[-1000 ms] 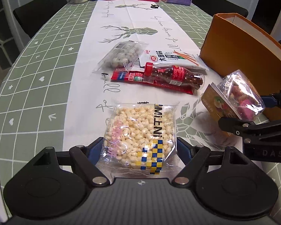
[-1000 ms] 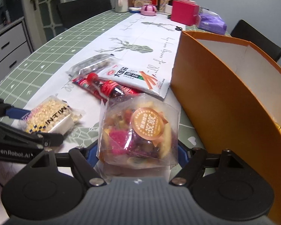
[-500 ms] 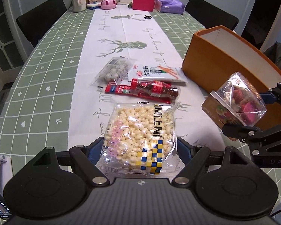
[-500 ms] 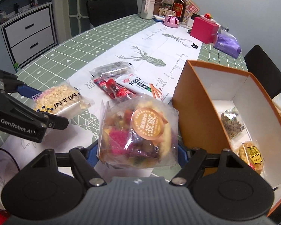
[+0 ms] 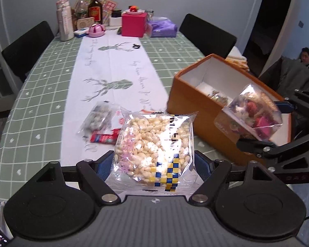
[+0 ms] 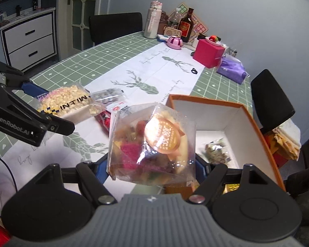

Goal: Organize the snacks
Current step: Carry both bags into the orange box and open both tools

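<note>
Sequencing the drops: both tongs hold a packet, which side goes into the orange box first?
Right. Its tongs hold the mixed-candy bag at the orange box rim; the left tongs' corn-puff bag sits farther away.

Red packet [image 5: 103, 138] (label hidden) behind popcorn bag [image 5: 154, 152]

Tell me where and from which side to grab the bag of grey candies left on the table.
Grip the grey candy bag across its narrow width, coming from above on its left, open-table side. It lies flat, and its right edge touches the white packet and red packet, so that side looks crowded.
</note>
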